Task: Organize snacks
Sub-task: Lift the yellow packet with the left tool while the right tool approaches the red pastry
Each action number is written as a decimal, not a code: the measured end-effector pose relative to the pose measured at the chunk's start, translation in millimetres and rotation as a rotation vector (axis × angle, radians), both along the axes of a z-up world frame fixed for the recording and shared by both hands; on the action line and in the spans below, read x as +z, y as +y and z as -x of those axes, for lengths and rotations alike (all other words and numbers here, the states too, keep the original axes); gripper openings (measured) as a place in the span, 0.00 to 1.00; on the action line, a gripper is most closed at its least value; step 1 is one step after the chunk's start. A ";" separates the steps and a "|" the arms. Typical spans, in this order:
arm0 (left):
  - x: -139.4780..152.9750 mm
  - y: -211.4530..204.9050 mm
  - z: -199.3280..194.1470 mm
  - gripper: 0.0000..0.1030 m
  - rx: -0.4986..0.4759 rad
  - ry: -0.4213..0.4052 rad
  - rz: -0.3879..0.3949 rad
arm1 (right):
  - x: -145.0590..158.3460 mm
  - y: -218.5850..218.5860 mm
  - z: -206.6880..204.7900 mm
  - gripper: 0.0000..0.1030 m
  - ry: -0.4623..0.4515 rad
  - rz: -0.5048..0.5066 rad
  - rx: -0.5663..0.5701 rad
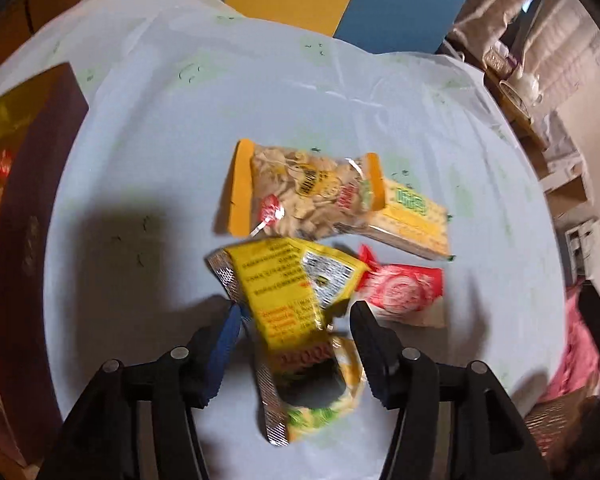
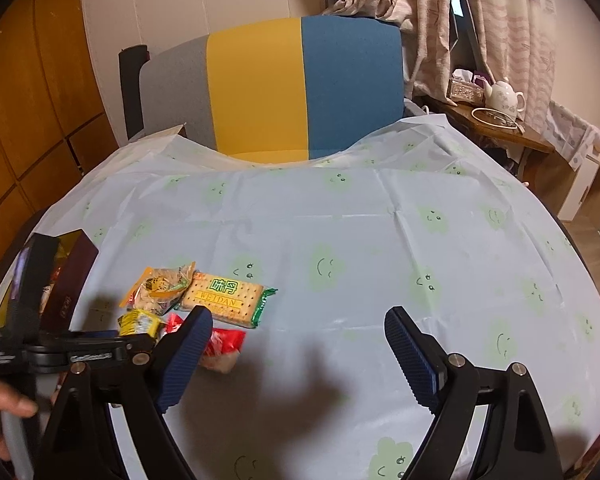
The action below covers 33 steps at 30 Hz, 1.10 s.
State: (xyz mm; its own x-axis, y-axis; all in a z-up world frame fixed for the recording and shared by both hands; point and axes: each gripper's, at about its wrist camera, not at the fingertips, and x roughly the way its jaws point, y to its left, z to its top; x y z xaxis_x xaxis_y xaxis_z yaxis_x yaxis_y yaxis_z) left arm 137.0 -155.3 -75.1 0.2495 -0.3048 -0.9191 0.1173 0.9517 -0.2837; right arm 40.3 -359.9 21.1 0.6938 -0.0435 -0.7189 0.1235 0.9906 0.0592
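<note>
Left gripper (image 1: 296, 316) parted astride yellow packet (image 1: 296, 292), pads clear of it; right gripper (image 2: 300, 344) wide, empty. Beyond, toward table (image 2: 340, 220) left edge: 4 snacks unsorted, red packet (image 1: 404, 292), nut bag (image 1: 300, 188), "WEIDAN" crackers (image 2: 224, 300). Dark box (image 1: 32, 220) already holding some.

Table (image 2: 380, 216) under cloth, chair (image 2: 300, 88) behind far edge. Snack cluster toward table's left: nut bag (image 1: 300, 188) overlapping cracker pack (image 1: 416, 220) on its right; noodle packet (image 1: 288, 284) in front of nut bag, wrapped sweet (image 1: 400, 292) just right of packet. Another packet (image 1: 316, 392) nearer still, partly under noodle packet. Box (image 1: 28, 240) at table's left edge, snacks inside. Side table with teapot (image 2: 504, 94) behind right.
</note>
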 end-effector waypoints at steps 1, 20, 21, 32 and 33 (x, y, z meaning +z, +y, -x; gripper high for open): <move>-1.2 -1.7 0.8 0.56 0.002 0.019 0.006 | 0.1 0.1 -0.2 0.86 0.000 0.000 0.000; -2.1 25.4 43.4 0.38 -0.313 -0.109 -0.099 | -3.3 -2.2 -1.1 0.86 0.018 -0.012 -0.002; -1.3 30.4 47.9 0.38 -0.333 -0.111 -0.102 | -3.7 -1.7 -1.5 0.86 0.021 -0.010 -0.001; -7.0 48.5 82.2 0.42 -0.362 -0.214 -0.078 | -27.4 22.3 -9.4 0.86 0.150 0.003 0.115; -7.2 49.0 84.0 0.42 -0.363 -0.226 -0.078 | -31.7 28.1 -10.4 0.86 0.176 0.000 0.144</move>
State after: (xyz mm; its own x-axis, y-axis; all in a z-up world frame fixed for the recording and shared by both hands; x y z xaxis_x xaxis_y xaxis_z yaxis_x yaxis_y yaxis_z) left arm 53.0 -106.3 -82.4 0.3368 -0.3417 -0.8774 0.4990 0.8550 -0.1414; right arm 50.7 -331.8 -10.6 0.5565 0.0468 -0.8295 -0.0105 0.9987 0.0494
